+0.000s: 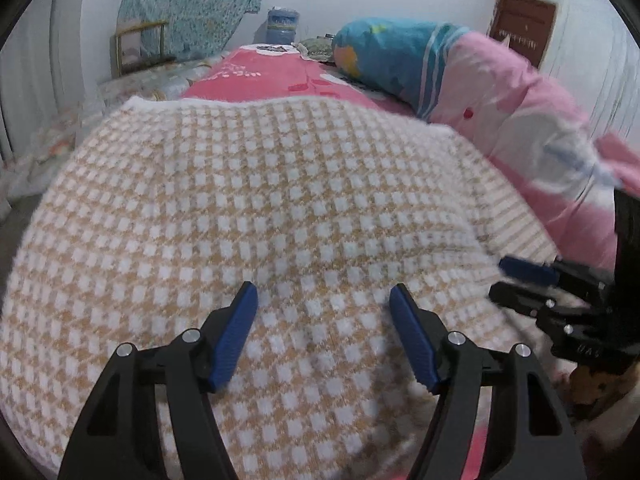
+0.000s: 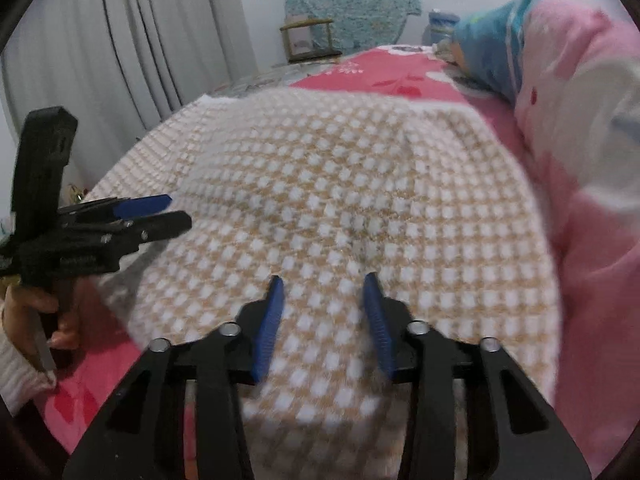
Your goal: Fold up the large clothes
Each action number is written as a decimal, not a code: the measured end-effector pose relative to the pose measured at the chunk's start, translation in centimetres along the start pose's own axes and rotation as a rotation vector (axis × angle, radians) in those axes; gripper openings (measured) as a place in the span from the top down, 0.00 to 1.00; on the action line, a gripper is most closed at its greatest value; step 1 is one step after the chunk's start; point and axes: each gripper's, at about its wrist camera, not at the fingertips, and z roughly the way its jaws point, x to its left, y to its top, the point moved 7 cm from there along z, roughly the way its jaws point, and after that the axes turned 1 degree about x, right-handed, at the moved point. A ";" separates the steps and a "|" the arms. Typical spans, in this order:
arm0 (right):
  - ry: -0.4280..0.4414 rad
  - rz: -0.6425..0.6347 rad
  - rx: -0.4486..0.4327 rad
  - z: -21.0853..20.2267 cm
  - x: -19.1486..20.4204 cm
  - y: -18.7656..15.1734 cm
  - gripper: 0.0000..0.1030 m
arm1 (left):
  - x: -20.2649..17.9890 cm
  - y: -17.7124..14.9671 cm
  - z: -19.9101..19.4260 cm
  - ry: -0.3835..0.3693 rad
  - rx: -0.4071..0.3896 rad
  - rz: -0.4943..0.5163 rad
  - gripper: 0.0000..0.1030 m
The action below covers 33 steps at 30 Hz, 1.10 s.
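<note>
A large knitted garment (image 1: 280,208) in tan and white checks lies spread flat on the bed, and it fills most of the right wrist view too (image 2: 340,184). My left gripper (image 1: 322,294) hovers over its near part, open, with nothing between the blue pads. Over the garment's near right part my right gripper (image 2: 323,280) is open with a narrower gap, only the flat knit showing beneath it. Each gripper shows in the other's view: the right one (image 1: 504,280) at the garment's right edge, the left one (image 2: 172,212) at its left edge, held by a hand (image 2: 36,316).
A pink-red bedsheet (image 1: 256,76) covers the bed. A rolled pink and blue quilt (image 1: 460,80) lies along the right side. Behind the bed are a water jug (image 1: 282,26), a small frame (image 1: 138,46), a hanging teal cloth (image 2: 348,0) and curtains (image 2: 132,40) on the left.
</note>
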 end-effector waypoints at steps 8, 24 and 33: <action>0.010 0.030 0.031 2.9 -1.9 6.5 0.67 | -1.9 7.3 -3.2 0.010 -0.149 0.007 0.35; 0.065 0.136 -0.050 2.9 -2.8 8.9 0.88 | -0.9 9.2 2.9 0.044 -0.038 0.013 0.43; 0.052 0.138 0.121 13.2 -3.5 9.0 0.78 | 0.9 9.7 13.2 0.146 0.118 0.074 0.42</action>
